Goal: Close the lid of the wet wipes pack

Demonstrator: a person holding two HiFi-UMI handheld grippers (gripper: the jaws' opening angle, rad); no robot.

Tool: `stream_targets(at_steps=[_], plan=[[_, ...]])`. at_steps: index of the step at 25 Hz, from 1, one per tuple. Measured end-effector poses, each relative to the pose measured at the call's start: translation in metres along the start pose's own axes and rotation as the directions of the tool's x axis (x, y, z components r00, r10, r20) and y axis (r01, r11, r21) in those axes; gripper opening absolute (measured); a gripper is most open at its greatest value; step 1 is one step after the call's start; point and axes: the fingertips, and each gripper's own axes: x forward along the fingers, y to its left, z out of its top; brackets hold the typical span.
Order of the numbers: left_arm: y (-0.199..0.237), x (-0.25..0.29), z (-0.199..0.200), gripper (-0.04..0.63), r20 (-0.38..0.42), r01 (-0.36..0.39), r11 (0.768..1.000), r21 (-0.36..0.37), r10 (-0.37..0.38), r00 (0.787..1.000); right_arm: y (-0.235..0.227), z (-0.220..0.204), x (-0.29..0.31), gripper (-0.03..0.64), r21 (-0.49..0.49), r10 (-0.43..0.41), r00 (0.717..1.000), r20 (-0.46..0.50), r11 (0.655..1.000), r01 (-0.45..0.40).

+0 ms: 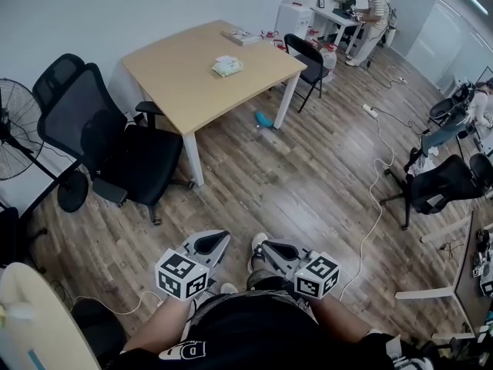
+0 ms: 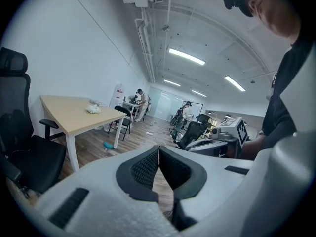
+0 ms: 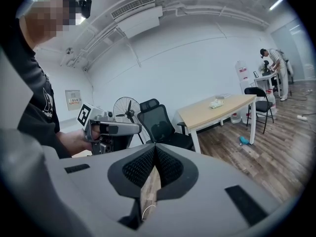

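wood table [image 1: 185,83] bears wet wipes pack [image 1: 227,66], print unreadable.

Wet wipes pack [image 1: 227,66] on surface [image 1: 177,91], toward far end; office chair [image 1: 108,141] left, folding chair [image 1: 306,58] right; fan [image 1: 14,139] further left.
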Motion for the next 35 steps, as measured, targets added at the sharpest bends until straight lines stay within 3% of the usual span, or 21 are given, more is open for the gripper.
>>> stream_targets(at_steps=[4, 13, 26, 35], plan=[[0.007, 0.011, 0.003, 0.018, -0.012, 0.028, 1.0, 0.0, -0.028, 1.0, -0.018, 0.008, 0.015, 0.005, 0.009, 0.007, 1.0, 0.006, 1.0, -0.007], [0.058, 0.061, 0.034, 0.018, -0.027, -0.024, 1.0, 0.011, 0.025, 0.999, -0.08, 0.047, 0.053, 0.005, -0.032, 0.028, 1.0, 0.008, 0.999, -0.028], [0.118, 0.157, 0.115, 0.018, -0.006, -0.075, 0.997, 0.028, 0.075, 0.997, -0.188, 0.138, 0.092, 0.005, -0.065, 0.092, 0.995, 0.035, 0.994, -0.089], [0.142, 0.222, 0.134, 0.019, -0.023, -0.099, 0.995, -0.004, 0.099, 0.995, -0.254, 0.151, 0.098, 0.005, -0.038, 0.126, 0.992, 0.008, 0.991, -0.125]])
